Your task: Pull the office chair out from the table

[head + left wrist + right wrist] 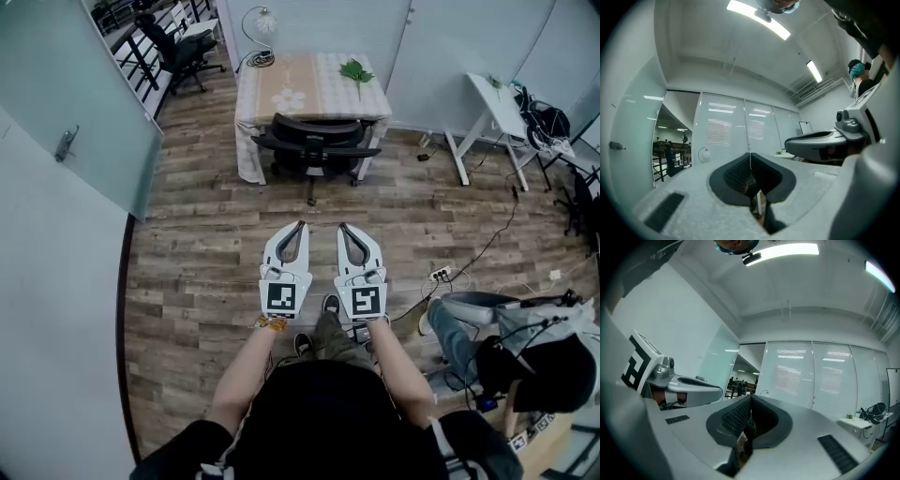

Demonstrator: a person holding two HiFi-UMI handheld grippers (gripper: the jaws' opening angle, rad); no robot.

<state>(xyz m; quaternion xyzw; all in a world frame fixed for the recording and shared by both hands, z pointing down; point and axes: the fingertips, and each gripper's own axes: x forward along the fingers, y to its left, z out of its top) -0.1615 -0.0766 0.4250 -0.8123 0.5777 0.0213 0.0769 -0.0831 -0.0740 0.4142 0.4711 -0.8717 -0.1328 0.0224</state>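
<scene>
A black office chair (315,147) is tucked under a table (281,86) with a beige cloth, at the far middle of the head view. Well short of it, over the wooden floor, my two grippers are held side by side. My left gripper (301,225) is shut with nothing in it, and so is my right gripper (341,227). In the left gripper view the jaws (750,154) meet at their tips; the right gripper view shows its jaws (750,399) closed too. Each gripper view points about level at the far glass wall.
A green leaf sprig (356,70) lies on the table, a lamp (259,28) behind it. A white side table (494,108) stands at right, with cables and a power strip (441,274) on the floor. A seated person (525,352) is at lower right. A glass door (75,103) is at left.
</scene>
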